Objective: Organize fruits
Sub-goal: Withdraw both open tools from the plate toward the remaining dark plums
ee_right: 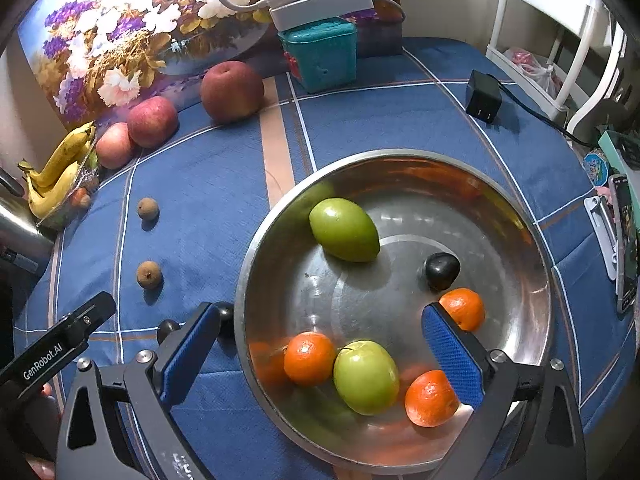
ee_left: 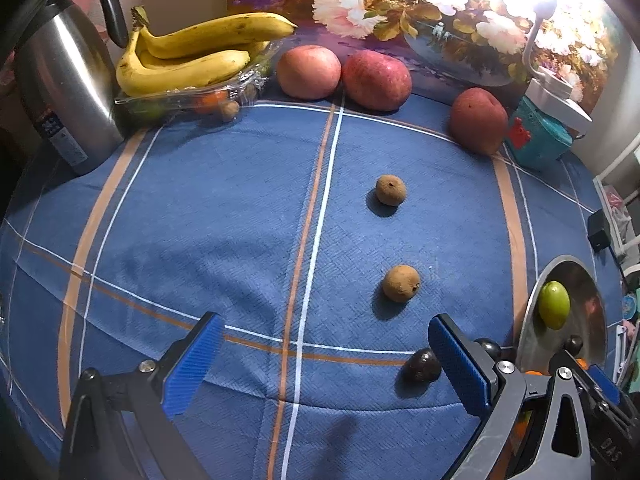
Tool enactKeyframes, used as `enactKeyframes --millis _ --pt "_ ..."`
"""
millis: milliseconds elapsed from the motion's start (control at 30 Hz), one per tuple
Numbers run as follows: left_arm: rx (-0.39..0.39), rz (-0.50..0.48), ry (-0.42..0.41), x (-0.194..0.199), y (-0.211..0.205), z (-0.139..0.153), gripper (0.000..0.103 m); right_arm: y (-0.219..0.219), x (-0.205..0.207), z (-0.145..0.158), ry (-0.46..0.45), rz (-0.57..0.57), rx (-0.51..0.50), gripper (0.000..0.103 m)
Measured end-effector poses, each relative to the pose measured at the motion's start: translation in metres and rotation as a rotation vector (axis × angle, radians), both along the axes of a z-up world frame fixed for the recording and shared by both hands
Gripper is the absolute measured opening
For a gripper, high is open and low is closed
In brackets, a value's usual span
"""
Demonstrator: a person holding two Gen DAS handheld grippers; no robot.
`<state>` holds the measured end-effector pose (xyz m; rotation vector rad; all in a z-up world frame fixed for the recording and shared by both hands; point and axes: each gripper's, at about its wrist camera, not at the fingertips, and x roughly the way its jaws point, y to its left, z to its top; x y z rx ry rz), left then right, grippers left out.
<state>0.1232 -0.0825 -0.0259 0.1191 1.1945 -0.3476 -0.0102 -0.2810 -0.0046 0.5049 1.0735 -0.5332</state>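
right gripper (ee_right: 320,354) fingers spread above green fruit (ee_right: 366,377) in bowl (ee_right: 532,240) (lower centre) | left gripper (ee_left: 324,364) fingers spread, empty | risk: oranges (ee_right: 309,358) may be knocked on withdrawal

Rig condition: both my grippers match in build.
My left gripper (ee_left: 324,360) and right gripper (ee_right: 320,344) show black angular arms, ribbed blue pads, silver screws; white "GenRobot.AI" lettering at lower left of the right view.

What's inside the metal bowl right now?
Metal bowl: two green fruits, three oranges, one dark plum. The right gripper hides part of the near side.
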Motion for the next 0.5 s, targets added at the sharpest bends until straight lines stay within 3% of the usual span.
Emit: enactKeyframes --millis 500 --pt "-0.013 -0.014 -0.008 -0.0030 -0.0014 0.0033 0.103 0.0011 0.0056 0.0016 -0.003 0.005 -0.003 0.101"
